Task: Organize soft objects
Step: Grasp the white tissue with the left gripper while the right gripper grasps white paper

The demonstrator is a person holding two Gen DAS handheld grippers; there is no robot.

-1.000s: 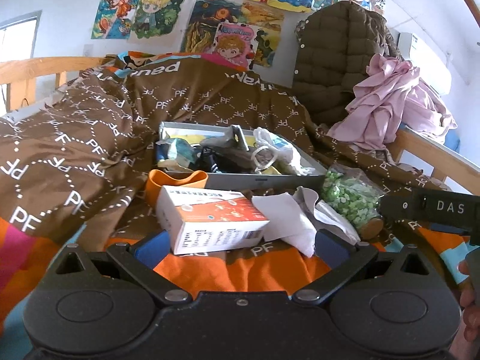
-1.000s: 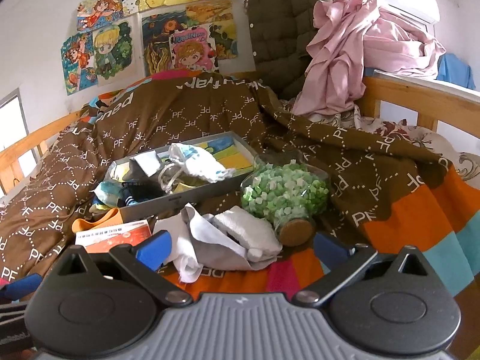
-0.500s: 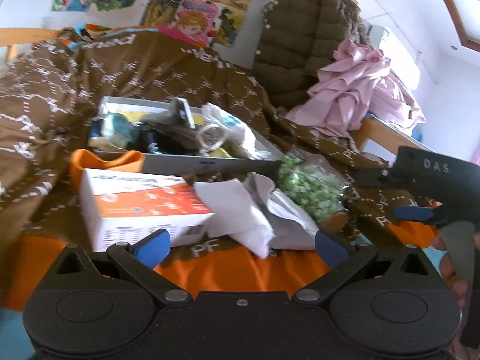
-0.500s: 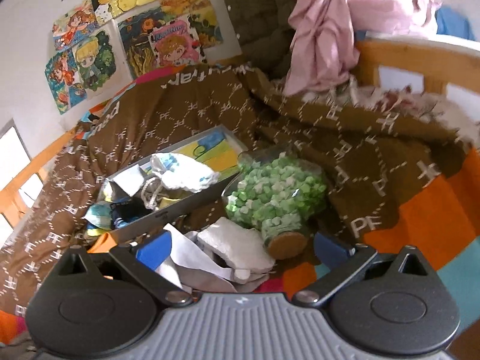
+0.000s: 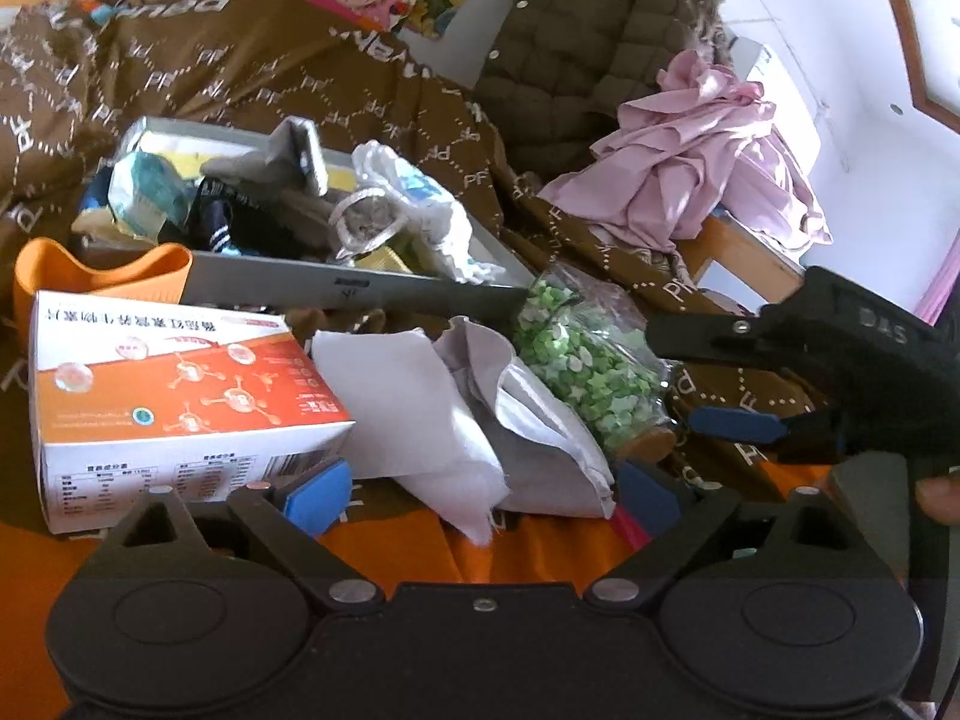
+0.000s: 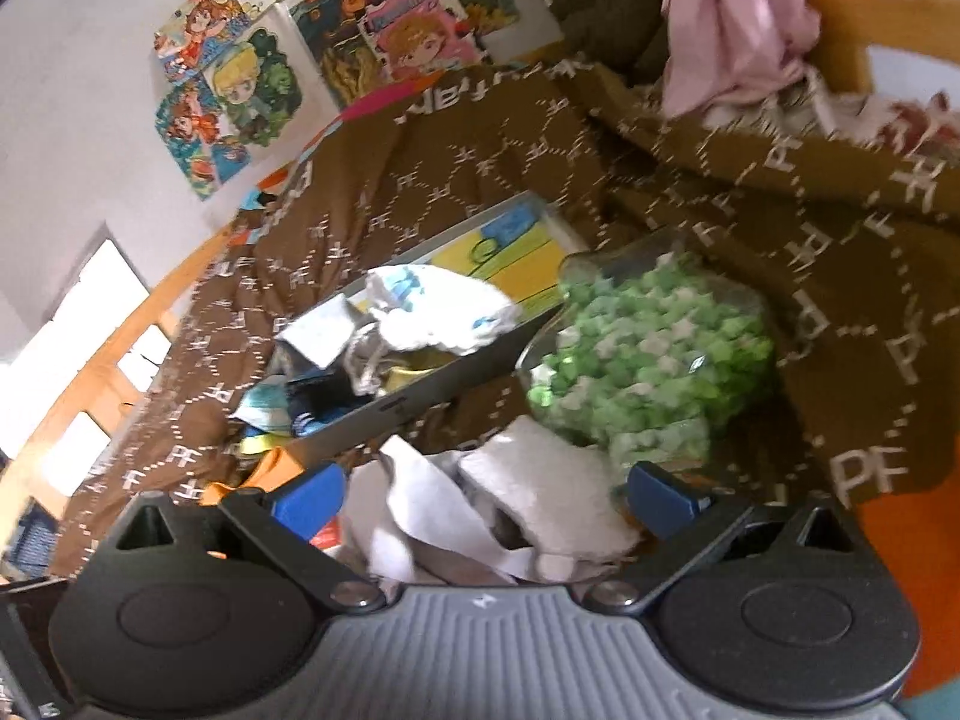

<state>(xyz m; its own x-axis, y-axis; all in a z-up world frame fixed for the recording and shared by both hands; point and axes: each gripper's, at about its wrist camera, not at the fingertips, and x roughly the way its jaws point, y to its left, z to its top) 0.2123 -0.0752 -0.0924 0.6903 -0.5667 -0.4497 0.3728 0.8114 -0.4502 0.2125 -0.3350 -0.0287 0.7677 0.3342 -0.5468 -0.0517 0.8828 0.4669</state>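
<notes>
- The left gripper (image 5: 480,492) points down at a shallow slant over the bed; its jaws are wide apart and closing, the crumpled white cloth (image 5: 456,420) lies between the blue pads with neither pad pressing it.
- The right gripper (image 6: 486,492) also tilts downward, rolled to one side; its jaws stand open, with the same white cloth (image 6: 510,504) between the pads and no visible grip. In the left wrist view it reaches in from the right edge, a fingertip (image 5: 939,498) on its handle.
- The grey tray (image 5: 360,291) sits on the brown blanket (image 5: 240,90), holding a white plastic bag (image 5: 420,204), a grey folded item, dark socks and a teal packet.
- A glass jar (image 6: 648,360) of green paper stars lies on its side just beside the tray, cork end toward the camera.
- The cloth rests between the orange-and-white box (image 5: 174,396) and the jar, touching both, its long axis running left to right.
</notes>
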